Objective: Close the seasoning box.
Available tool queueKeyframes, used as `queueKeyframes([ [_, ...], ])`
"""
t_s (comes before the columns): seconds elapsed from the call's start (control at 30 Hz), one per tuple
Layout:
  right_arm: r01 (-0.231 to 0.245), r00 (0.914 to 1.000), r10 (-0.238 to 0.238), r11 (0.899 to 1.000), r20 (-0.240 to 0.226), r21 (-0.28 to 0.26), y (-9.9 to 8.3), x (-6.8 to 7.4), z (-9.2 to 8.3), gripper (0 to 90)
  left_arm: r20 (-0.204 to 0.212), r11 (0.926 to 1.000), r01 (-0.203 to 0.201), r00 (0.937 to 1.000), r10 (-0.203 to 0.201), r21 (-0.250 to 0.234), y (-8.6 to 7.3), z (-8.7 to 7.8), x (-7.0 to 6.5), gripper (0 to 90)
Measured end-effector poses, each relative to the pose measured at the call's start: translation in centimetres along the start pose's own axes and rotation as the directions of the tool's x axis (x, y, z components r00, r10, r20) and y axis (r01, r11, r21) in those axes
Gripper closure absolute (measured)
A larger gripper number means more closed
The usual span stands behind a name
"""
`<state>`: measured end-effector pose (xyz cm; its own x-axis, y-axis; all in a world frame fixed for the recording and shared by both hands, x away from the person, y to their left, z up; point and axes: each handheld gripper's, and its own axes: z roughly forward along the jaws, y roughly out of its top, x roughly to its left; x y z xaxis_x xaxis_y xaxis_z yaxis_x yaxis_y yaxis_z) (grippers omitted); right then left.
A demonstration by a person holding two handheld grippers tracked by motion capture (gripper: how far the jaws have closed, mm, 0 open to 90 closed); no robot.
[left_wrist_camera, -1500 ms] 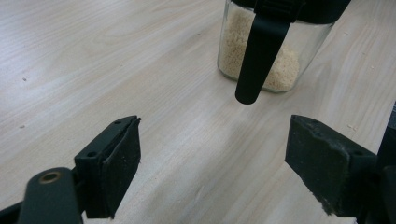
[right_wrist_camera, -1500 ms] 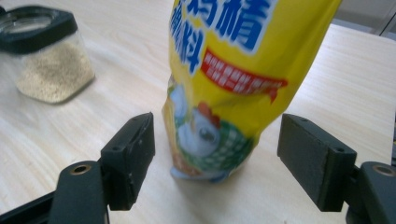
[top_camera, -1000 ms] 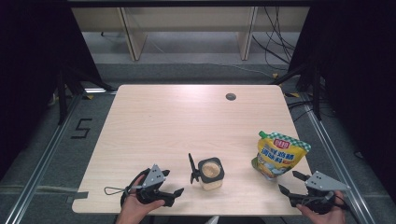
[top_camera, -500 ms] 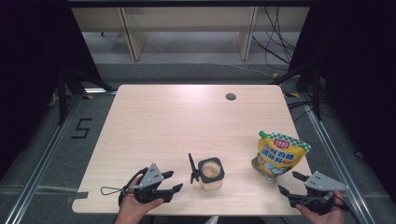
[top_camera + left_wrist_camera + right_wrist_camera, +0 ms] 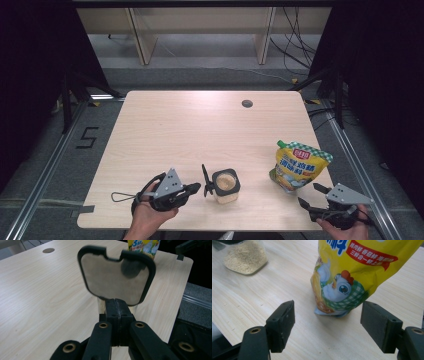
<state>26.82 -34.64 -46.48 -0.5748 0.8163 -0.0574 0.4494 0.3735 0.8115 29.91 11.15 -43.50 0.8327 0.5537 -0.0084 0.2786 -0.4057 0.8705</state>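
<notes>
A square clear jar point(image 5: 226, 185) of pale grains stands near the table's front edge, its black-rimmed hinged lid point(image 5: 206, 180) flipped up on its left side. My left gripper point(image 5: 196, 188) points at that lid; its jaws have just been closing and now meet, with nothing visible between them. In the left gripper view the lid point(image 5: 112, 275) stands face-on just past the closed tips point(image 5: 117, 307). A yellow seasoning pouch point(image 5: 296, 167) stands at the right. My right gripper point(image 5: 309, 194) is open just in front of the pouch point(image 5: 352, 272), not touching it.
The light wooden table point(image 5: 190, 130) has a small round cable hole point(image 5: 247, 103) near its far edge. The jar point(image 5: 244, 255) lies to the far left in the right gripper view. Dark floor and metal rails surround the table.
My left gripper's jaws have gone from spread to closed, and the hand has lifted and edged toward the jar's lid. The right gripper, jar and pouch have kept their places.
</notes>
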Motion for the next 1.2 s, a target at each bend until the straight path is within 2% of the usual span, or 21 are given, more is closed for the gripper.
queueKeyframes([
  [0.03,0.032,0.9995,-0.032,0.999,0.009,-0.012,0.0,-0.2,0.1,28.7,-0.002,0.9999,-0.013,0.9999,0.013,0.005,0.2,0.1,0.0,89.2],
  [0.07,0.039,0.9992,-0.039,0.999,0.007,-0.012,0.1,-0.2,0.1,28.7,0.004,0.9999,-0.012,0.9999,0.012,0.000,0.4,0.3,-0.1,89.1],
  [0.1,0.040,0.9992,-0.040,0.999,0.009,-0.010,0.1,-0.1,0.1,28.7,0.003,1.0000,-0.004,1.0000,0.004,-0.005,0.4,0.5,-0.2,89.1],
  [0.13,0.014,0.9999,-0.014,1.000,0.002,0.001,0.1,0.1,0.1,28.7,0.006,0.9998,-0.018,0.9998,0.018,0.003,0.6,0.6,-0.2,89.1],
  [0.17,0.032,0.9995,-0.032,0.999,0.003,-0.012,0.1,0.0,0.2,28.7,-0.003,1.0000,-0.010,0.9999,0.010,-0.001,0.7,0.7,-0.3,89.1],
  [0.2,0.038,0.9993,-0.038,0.999,0.005,-0.008,0.1,-0.1,0.2,28.7,0.004,0.9998,-0.020,0.9998,0.020,0.003,0.8,0.8,-0.3,89.1],
  [0.23,0.034,0.9994,-0.034,0.999,0.004,-0.012,0.1,0.0,0.2,28.7,-0.008,0.9997,-0.024,0.9997,0.024,0.006,0.9,0.8,-0.4,89.1],
  [0.4,0.033,0.9994,-0.033,0.999,0.002,-0.014,0.1,0.0,0.2,28.7,-0.009,0.9993,-0.038,0.9992,0.038,-0.001,1.4,1.0,-0.2,89.1],
  [0.5,0.025,0.9997,-0.025,1.000,-0.004,-0.008,0.1,0.0,0.1,28.8,-0.004,0.9990,-0.043,0.9991,0.043,-0.009,1.7,1.3,-0.2,89.1],
  [0.53,0.048,0.9989,-0.048,0.999,0.000,-0.011,0.2,-0.2,0.1,28.9,-0.001,0.9991,-0.041,0.9991,0.041,-0.001,1.9,1.5,-0.3,89.1],
  [0.57,0.049,0.9988,-0.049,0.999,0.003,-0.011,0.2,-0.2,0.1,28.9,0.004,0.9988,-0.049,0.9988,0.049,-0.004,2.0,1.7,-0.3,89.1],
  [0.63,0.040,0.9992,-0.040,0.999,0.000,-0.008,0.2,-0.1,0.0,28.9,0.010,0.9983,-0.058,0.9983,0.058,-0.002,2.2,2.2,-0.6,89.1],
  [0.73,0.028,0.9996,-0.028,1.000,0.002,-0.009,0.2,0.1,0.0,29.0,0.018,0.9986,-0.052,0.9985,0.052,0.006,2.2,2.8,-0.8,89.0],
  [0.83,0.053,0.9986,-0.053,0.999,-0.002,-0.001,0.2,-0.1,0.0,29.0,0.021,0.9987,-0.049,0.9986,0.048,0.013,2.0,3.2,-0.8,88.7],
  [0.9,0.042,0.9991,-0.042,0.999,-0.006,-0.005,0.2,0.0,0.1,29.0,0.030,0.9987,-0.048,0.9984,0.048,0.016,1.8,3.5,-0.8,88.7],
  [0.93,0.048,0.9988,-0.048,0.999,-0.003,-0.009,0.2,0.0,0.1,28.9,0.021,0.9987,-0.048,0.9986,0.048,0.014,1.7,3.6,-0.7,88.7],
  [0.97,0.041,0.9992,-0.041,0.999,0.001,-0.009,0.2,0.1,0.1,29.0,0.023,0.9995,-0.032,0.9992,0.032,0.009,1.5,3.7,-0.7,88.7],
  [1.1,0.066,0.9978,-0.066,0.998,0.004,-0.003,0.2,0.0,0.1,29.0,0.022,0.9995,-0.029,0.9994,0.028,0.013,1.4,3.9,-0.6,88.7],
  [1.13,0.058,0.9983,-0.058,0.998,0.003,-0.004,0.2,0.0,0.1,29.0,0.021,0.9993,-0.033,0.9993,0.032,0.016,1.3,3.9,-0.5,88.7],
  [1.17,0.064,0.9979,-0.064,0.998,0.007,0.001,0.2,0.0,0.1,28.9,0.035,0.9997,-0.016,0.9993,0.015,0.018,1.3,4.0,-0.5,88.7],
  [1.2,0.064,0.9979,-0.064,0.998,-0.003,0.002,0.2,0.0,0.2,29.0,0.029,0.9996,-0.025,0.9993,0.024,0.014,1.3,4.2,-0.6,88.7],
])
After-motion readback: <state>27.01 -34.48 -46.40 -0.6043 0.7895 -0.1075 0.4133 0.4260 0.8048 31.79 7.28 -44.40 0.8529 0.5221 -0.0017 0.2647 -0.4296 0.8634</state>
